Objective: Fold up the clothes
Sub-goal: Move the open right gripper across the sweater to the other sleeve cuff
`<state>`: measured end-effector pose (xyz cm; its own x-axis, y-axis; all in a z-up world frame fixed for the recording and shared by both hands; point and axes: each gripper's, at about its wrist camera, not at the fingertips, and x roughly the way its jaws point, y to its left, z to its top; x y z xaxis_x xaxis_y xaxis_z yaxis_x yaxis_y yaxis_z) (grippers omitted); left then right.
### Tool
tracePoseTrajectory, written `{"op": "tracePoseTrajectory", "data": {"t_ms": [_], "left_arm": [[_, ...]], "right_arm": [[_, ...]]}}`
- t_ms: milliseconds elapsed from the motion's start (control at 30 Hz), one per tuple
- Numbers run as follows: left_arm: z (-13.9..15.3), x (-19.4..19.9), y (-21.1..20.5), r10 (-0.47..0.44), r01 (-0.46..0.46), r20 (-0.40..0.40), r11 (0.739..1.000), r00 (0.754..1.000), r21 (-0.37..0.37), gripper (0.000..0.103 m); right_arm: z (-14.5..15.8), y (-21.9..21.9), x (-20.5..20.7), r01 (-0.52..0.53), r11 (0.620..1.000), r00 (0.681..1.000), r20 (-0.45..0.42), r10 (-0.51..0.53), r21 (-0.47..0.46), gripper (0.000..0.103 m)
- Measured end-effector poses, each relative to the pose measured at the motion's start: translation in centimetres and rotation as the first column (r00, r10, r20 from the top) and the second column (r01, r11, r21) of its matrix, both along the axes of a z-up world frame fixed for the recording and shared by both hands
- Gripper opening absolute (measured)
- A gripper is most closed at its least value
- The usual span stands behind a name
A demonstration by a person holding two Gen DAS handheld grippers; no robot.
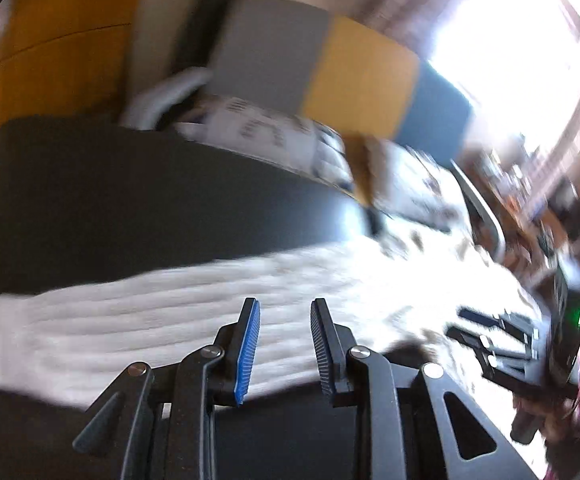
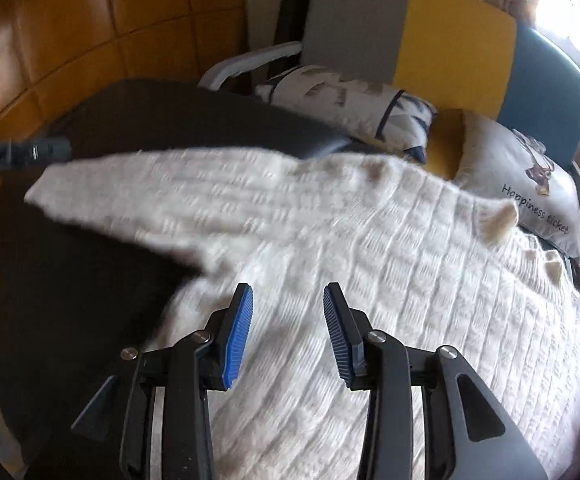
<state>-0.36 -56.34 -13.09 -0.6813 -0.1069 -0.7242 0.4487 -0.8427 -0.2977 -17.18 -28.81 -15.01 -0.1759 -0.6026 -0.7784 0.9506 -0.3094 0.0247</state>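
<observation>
A white ribbed knit sweater (image 2: 369, 280) lies spread flat on a dark round table (image 2: 70, 300). One sleeve (image 2: 130, 188) stretches out to the left. In the left wrist view that sleeve (image 1: 110, 328) runs across the table, and my left gripper (image 1: 285, 312) hovers open just above its middle, nothing between the blue pads. My right gripper (image 2: 288, 296) is open over the sweater's body near the armpit, holding nothing. The left gripper's body (image 2: 18, 154) shows at the left edge of the right wrist view, by the sleeve's cuff. The right gripper (image 1: 501, 340) appears blurred at the right in the left wrist view.
Behind the table stands a chair with a grey, yellow and blue back (image 2: 429, 36). Two printed cushions (image 2: 349, 96) (image 2: 529, 184) lie on its seat, touching the sweater's far edge. An orange padded wall (image 2: 70, 32) is at left, a bright window (image 1: 509, 60) at right.
</observation>
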Motion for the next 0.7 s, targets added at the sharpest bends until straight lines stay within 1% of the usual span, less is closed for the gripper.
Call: {"op": "tracePoseTrajectory", "data": {"t_ms": [100,167,233,400,467,500,567,600,633,700], "left_arm": [[-2.3,-4.0,1.6,-0.054,0.055,0.083,0.999,0.995,-0.005,0.026],[-4.1,-4.9,1.7,-0.059,0.061,0.113,0.998,0.992,-0.018,0.026],[-4.8,-4.8,1.8,-0.060,0.062,0.119,0.998,0.991,-0.017,0.027],[-4.1,-4.8,1.5,-0.025,0.023,0.112,1.000,0.993,0.016,0.026],[-3.8,-4.9,1.3,-0.008,0.005,0.110,1.000,0.994,0.030,0.026],[-3.5,-5.0,1.3,-0.003,-0.001,0.104,0.999,0.995,0.032,0.026],[-2.1,-4.5,2.7,-0.012,0.010,0.064,1.000,0.998,0.018,0.026],[-1.4,-4.8,3.4,-0.025,0.025,0.037,1.000,0.999,0.018,0.026],[-0.9,-5.4,4.1,-0.043,0.043,0.020,0.999,0.999,0.015,0.026],[-0.7,-8.5,5.9,-0.096,0.096,0.012,0.995,0.995,-0.001,0.026]], "right_arm": [[-0.7,-0.9,-0.7,0.013,1.000,1.000,0.006,-0.013,0.014,0.040],[-2.2,-0.9,-0.8,-0.001,1.000,1.000,0.028,0.000,0.028,0.041],[-2.5,-0.2,-0.7,-0.003,1.000,1.000,0.010,0.003,-0.016,0.042],[-2.0,0.0,-1.2,-0.014,1.000,0.999,0.046,0.015,-0.027,0.043],[-1.3,0.6,-1.9,-0.013,0.999,0.996,0.085,0.017,-0.042,0.043],[-0.7,1.3,-2.6,-0.001,0.998,0.996,0.090,0.006,-0.059,0.043],[0.5,2.8,-4.1,0.026,0.995,0.995,0.095,-0.017,-0.094,0.043],[1.0,3.7,-5.2,0.051,0.993,0.995,0.092,-0.041,-0.105,0.043],[1.6,4.6,-6.4,0.076,0.991,0.994,0.089,-0.066,-0.114,0.043],[2.3,6.6,-9.5,0.146,0.981,0.988,0.074,-0.137,-0.127,0.043]]}}
